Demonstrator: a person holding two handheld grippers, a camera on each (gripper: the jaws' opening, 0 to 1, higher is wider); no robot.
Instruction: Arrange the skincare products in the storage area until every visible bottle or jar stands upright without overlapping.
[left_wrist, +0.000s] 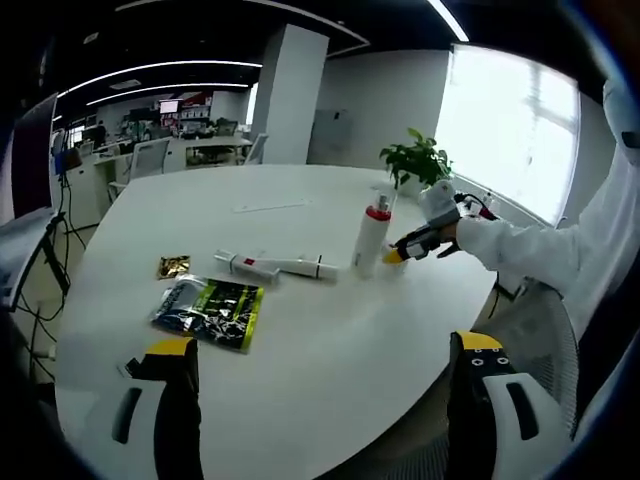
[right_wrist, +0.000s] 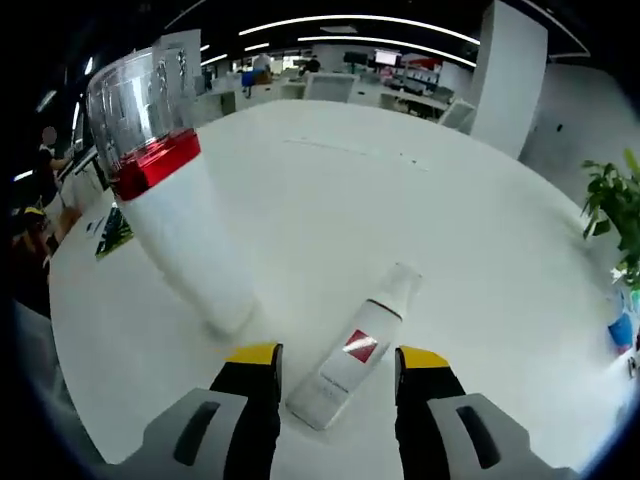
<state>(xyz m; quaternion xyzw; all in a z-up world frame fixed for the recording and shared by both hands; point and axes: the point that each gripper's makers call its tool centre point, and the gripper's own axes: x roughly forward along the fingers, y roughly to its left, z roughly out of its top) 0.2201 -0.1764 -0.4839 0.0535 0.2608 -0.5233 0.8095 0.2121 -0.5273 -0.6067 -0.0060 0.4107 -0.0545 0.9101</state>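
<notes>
Working a round white table (left_wrist: 330, 330) in an open office, I hold both grippers open and empty; my right gripper (right_wrist: 332, 362) straddles a fallen bottle (right_wrist: 355, 350) beside an upright one (right_wrist: 180, 215).

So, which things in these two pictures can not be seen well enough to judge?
- Lying bottle, right gripper view: its lower end sits between the jaws, contact unclear.
- Green packet and gold sachet, left gripper view: print too small to read.
- Right gripper, left gripper view: too small to tell its jaws.
- Potted plant, right gripper view: cut by the edge.
</notes>
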